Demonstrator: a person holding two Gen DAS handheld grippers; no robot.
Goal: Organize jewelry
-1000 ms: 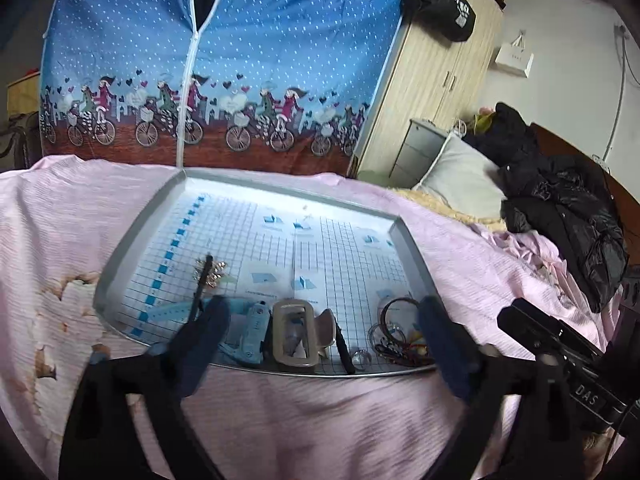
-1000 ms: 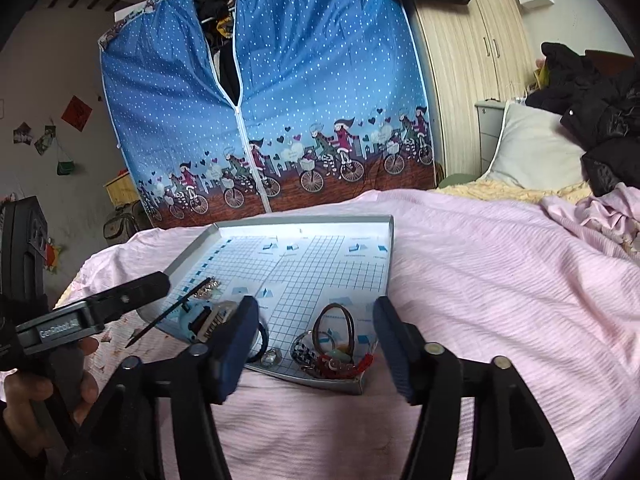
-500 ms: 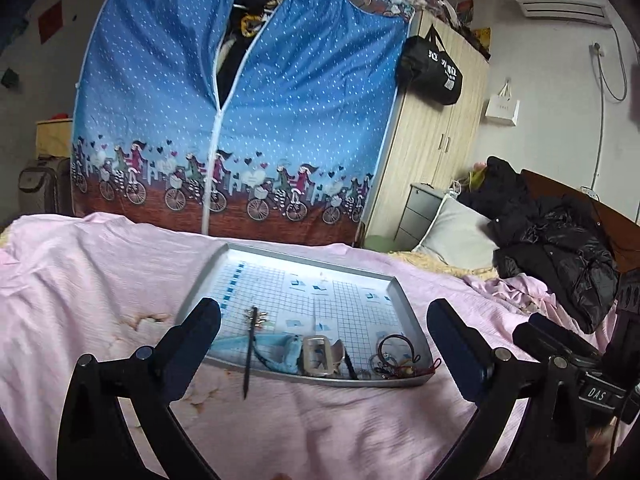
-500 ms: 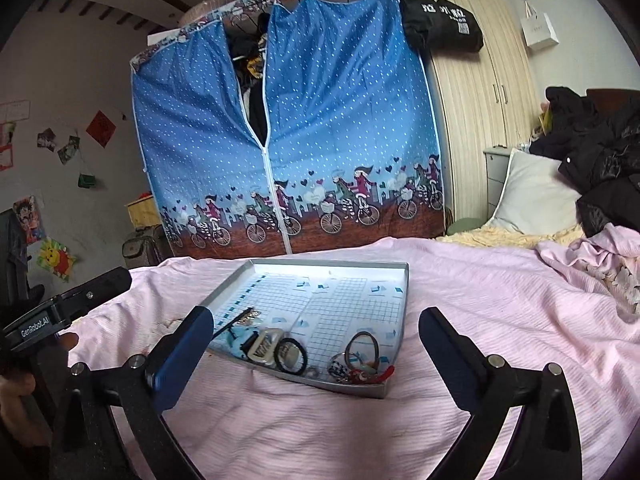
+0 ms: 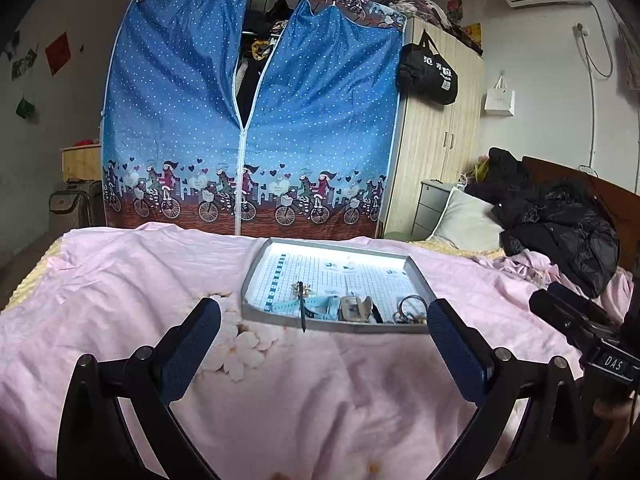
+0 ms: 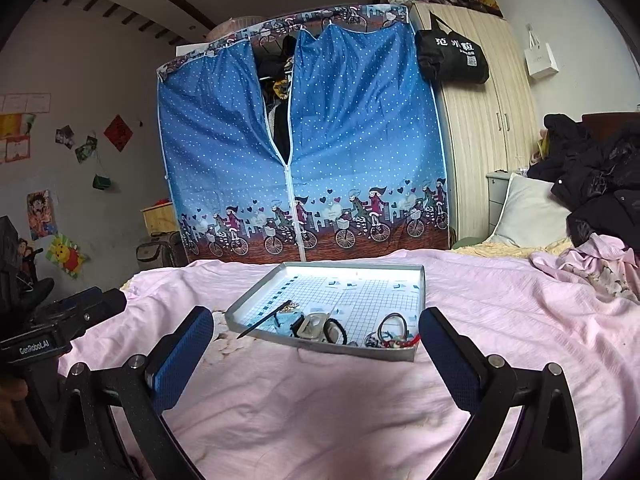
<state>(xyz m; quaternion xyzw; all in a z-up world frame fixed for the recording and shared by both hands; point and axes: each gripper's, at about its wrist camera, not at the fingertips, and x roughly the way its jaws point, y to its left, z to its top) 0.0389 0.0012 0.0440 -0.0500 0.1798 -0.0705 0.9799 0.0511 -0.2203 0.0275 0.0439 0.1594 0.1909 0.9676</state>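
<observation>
Ahead of both pairs of fingers, on the pink bedspread (image 5: 120,280), sits the grey tray (image 5: 256,276) with a gridded liner. All the jewelry lies bunched along the tray's near edge: a light-blue strap (image 5: 316,303), a beige clip (image 6: 313,325), a black hair tie (image 6: 335,330), a heap of rings and bands (image 6: 390,330) at the near right corner, and a small gold piece (image 5: 306,289) just behind the strap. A dark hair stick (image 5: 302,307) overhangs the near rim, tip out over the bedspread.

Left gripper (image 5: 326,350): fingers spread wide, holding nothing, well short of the tray. Right gripper (image 6: 316,354): likewise wide apart and empty, tray between and beyond its fingers.

Judgement: items are collected in the tray, but not sorted; the far grid cells are bare. The hair stick looks unseated. Whether the task is ending or pausing cannot be told.
</observation>
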